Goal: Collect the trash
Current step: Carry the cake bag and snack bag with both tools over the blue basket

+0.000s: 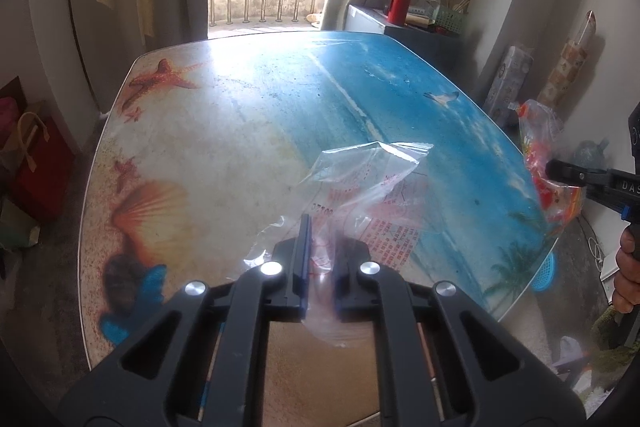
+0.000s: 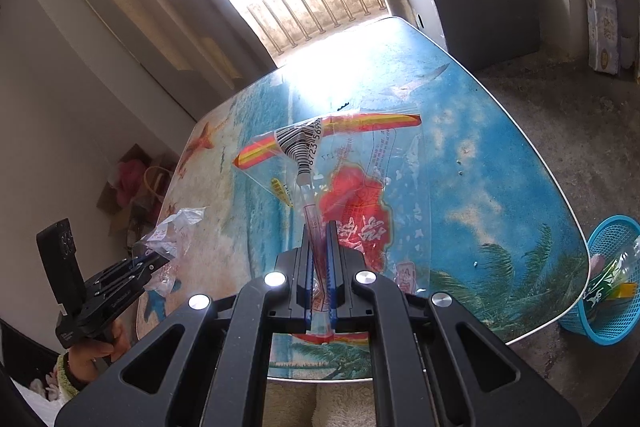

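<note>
Pinched between the fingers of the left gripper [image 1: 320,247] is a clear plastic bag [image 1: 372,183] printed with red text, held up over the near edge of the table [image 1: 224,131]; its jaws are clenched on the crumpled lower end. The right gripper [image 2: 320,259] is likewise clamped tight, on a clear wrapper [image 2: 360,195] with a red patch, a barcode and a red-and-yellow strip along its top, held up over the near right corner of the table. Both pieces of trash look lifted clear of the table top, one in each gripper.

A blue basket [image 2: 612,291] stands on the floor just off the table's near right corner, with some packaging already in it. That is most likely where both pieces belong.

To do this step well, keep both grips firm until each piece hangs well inside the basket's rim, since thin film drifts and clings. The right gripper sits nearer, so it should probably go first, lowering the wrapper before letting go. Bring the left across afterwards, so the two do not collide.
</note>
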The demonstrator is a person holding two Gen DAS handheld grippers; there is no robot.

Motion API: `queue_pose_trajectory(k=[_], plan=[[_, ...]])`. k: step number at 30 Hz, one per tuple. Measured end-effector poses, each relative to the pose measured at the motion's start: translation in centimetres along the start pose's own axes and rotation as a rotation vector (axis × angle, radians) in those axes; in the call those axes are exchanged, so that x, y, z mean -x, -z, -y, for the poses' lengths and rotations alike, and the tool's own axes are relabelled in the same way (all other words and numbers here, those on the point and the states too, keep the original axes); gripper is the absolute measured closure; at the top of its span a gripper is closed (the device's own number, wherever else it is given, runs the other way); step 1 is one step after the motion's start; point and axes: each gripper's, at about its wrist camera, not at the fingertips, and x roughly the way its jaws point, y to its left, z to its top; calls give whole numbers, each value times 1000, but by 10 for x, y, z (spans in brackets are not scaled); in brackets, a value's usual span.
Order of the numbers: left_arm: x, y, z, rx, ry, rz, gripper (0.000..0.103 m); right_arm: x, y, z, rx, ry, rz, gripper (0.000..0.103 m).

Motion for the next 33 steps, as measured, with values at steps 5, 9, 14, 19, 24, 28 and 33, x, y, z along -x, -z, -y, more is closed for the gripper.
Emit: queue_pose_trajectory(k=[5,9,14,19,24,28,33], plan=[[13,-9,13,-20,16,35,96,20,1,10,-24,-27,41,97],[24,-16,27,-43,38,64,96,39,4,17,-38,-34,84,97],[37,-25,54,-82,82,98,96,71,10,30,-68,-48,152,97],[49,-36,96,-156,147,134,96,114,23,52,-109,-32,246,97],[54,-46,153,-243,252,151,96,165,46,88,-182,17,345,97],[51,-52,211,-318,361,143,96,204,69,128,-267,97,415,97],[30,-55,296,-396,518,78,96,233,104,189,-432,176,457,97]])
